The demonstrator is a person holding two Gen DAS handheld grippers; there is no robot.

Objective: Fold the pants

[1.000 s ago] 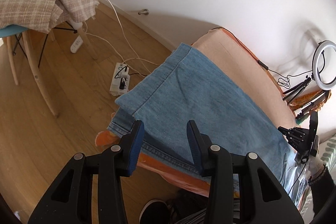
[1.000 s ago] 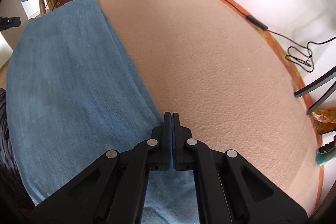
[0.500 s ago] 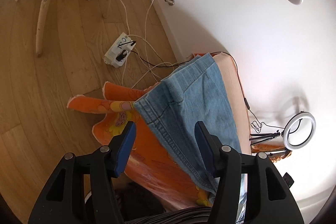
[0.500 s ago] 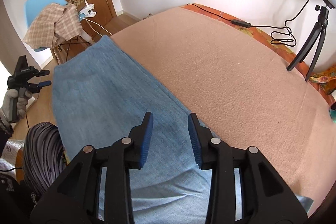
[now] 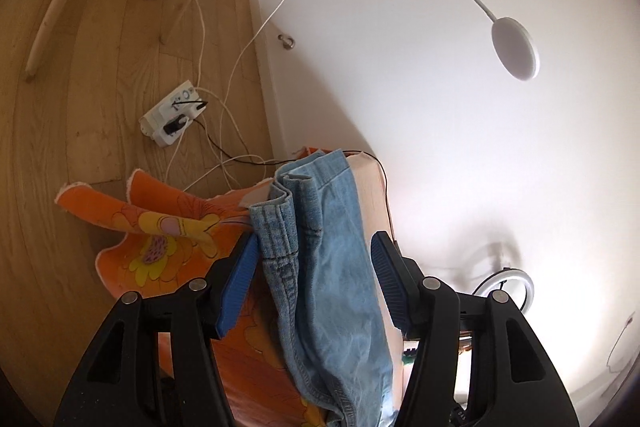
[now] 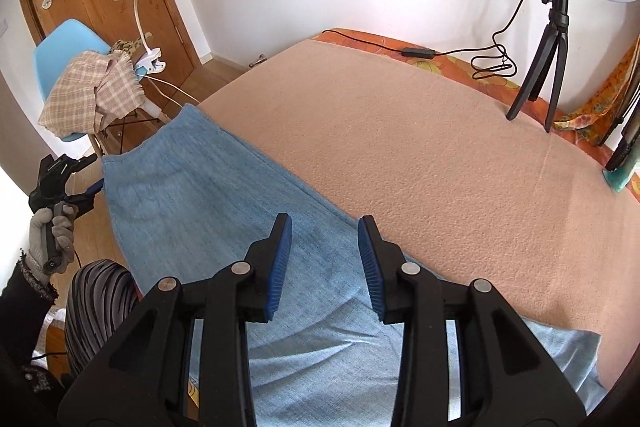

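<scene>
The pants [image 6: 208, 203] were of light blue denim, already doubled into a long narrow band, and lay on the peach blanket [image 6: 420, 155] covering the bed, along the blanket's near edge. The fabric was largely flat, with shallow creases close under the right claw [image 6: 325, 259]. In the left wrist view the hem end [image 5: 288, 211] hung over the bed's corner, its stitched edges stacked in small folds above an orange flowered sheet [image 5: 168, 243]. The left claw [image 5: 312, 275] stood open astride that hem, one blue pad just beside the stitched edge, the other well apart from the cloth; no clamping was evident. The right claw was likewise open, held above the pants with nothing between its pads. Compared with one second earlier, the right claw had been shut low over the denim and had since parted and risen, taking in more of the room; the left claw had widened and rolled, its view turning from the flat leg to the hanging hem. The band's long axis ran from beneath the right claw away toward the blue chair [image 6: 60, 43], hem end pointing at that chair, beside the gloved left hand [image 6: 52, 231].
</scene>
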